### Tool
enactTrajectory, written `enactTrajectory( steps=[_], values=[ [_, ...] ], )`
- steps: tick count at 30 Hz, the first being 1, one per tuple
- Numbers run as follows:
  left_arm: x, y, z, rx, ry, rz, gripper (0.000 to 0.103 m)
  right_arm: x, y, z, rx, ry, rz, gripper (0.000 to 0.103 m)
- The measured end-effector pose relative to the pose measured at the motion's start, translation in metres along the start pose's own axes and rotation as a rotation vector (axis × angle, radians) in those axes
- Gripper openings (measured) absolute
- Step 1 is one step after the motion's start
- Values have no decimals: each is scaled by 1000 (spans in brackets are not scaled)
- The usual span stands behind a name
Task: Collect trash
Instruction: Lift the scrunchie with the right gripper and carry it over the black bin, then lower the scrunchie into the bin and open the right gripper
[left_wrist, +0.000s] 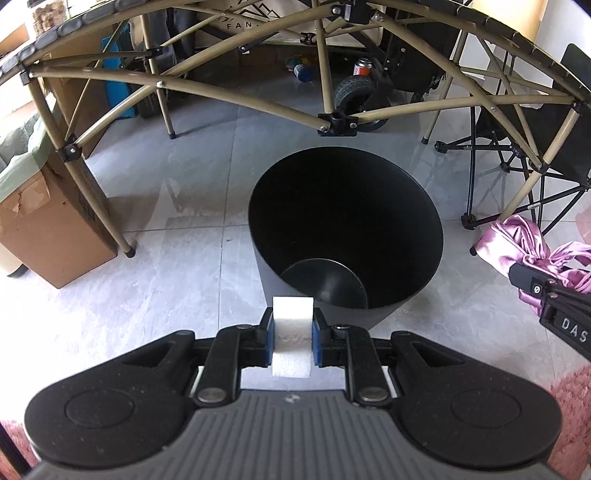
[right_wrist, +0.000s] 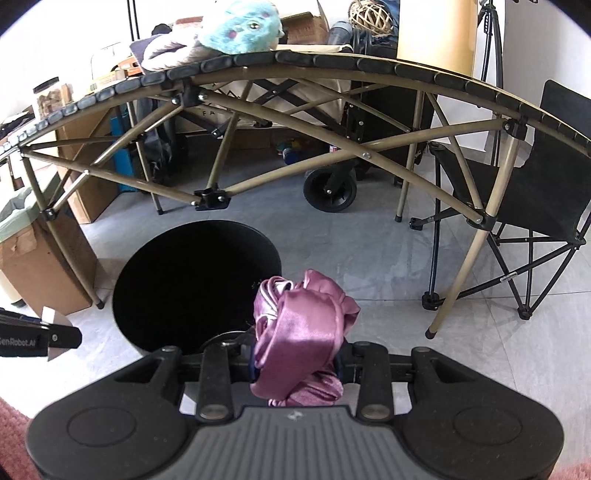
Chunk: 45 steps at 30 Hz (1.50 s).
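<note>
A black round bin (left_wrist: 345, 225) stands open on the grey tile floor; it also shows in the right wrist view (right_wrist: 192, 288). My left gripper (left_wrist: 292, 334) is shut on a white foam block (left_wrist: 291, 336) and holds it just short of the bin's near rim. My right gripper (right_wrist: 295, 363) is shut on a crumpled pink satin cloth (right_wrist: 301, 332), held at the bin's right rim. The cloth and right gripper also show at the right edge of the left wrist view (left_wrist: 532, 251). The left gripper's tip shows at the left of the right wrist view (right_wrist: 55, 332).
A folding table with a tan tube frame (left_wrist: 229, 85) arches over the bin. A cardboard box (left_wrist: 48, 229) stands at the left, a black folding chair (right_wrist: 524, 206) at the right, a wheeled wagon (right_wrist: 330, 190) behind. A pink rug (left_wrist: 572, 398) lies at the near edge.
</note>
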<state>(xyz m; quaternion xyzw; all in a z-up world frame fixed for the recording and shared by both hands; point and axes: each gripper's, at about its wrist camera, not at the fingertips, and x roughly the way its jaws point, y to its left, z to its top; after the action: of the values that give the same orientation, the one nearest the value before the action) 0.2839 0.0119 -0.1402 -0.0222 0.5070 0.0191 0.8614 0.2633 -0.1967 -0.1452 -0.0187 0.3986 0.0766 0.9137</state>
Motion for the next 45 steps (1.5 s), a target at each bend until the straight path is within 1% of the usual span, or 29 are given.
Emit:
enactTrajectory(
  steps=[15,21,27,37,45],
  values=[
    [22,-24,39,-3,52,-33,19,32,-11,16,38,15,-51,34],
    [33,-33,57,-42,64,-46,19,41,-16,23,59,14,-66,34],
    [47,-42,69,-93,104,-60,19,46,-25,31,103,7,-86,34],
    [72,-56,87,-142,148,-52,19,53,-39,31,150,15,-125,34],
    [90,-58,94,-162,176,-19,19,59,-43,30,155,28,-141,34]
  ],
)
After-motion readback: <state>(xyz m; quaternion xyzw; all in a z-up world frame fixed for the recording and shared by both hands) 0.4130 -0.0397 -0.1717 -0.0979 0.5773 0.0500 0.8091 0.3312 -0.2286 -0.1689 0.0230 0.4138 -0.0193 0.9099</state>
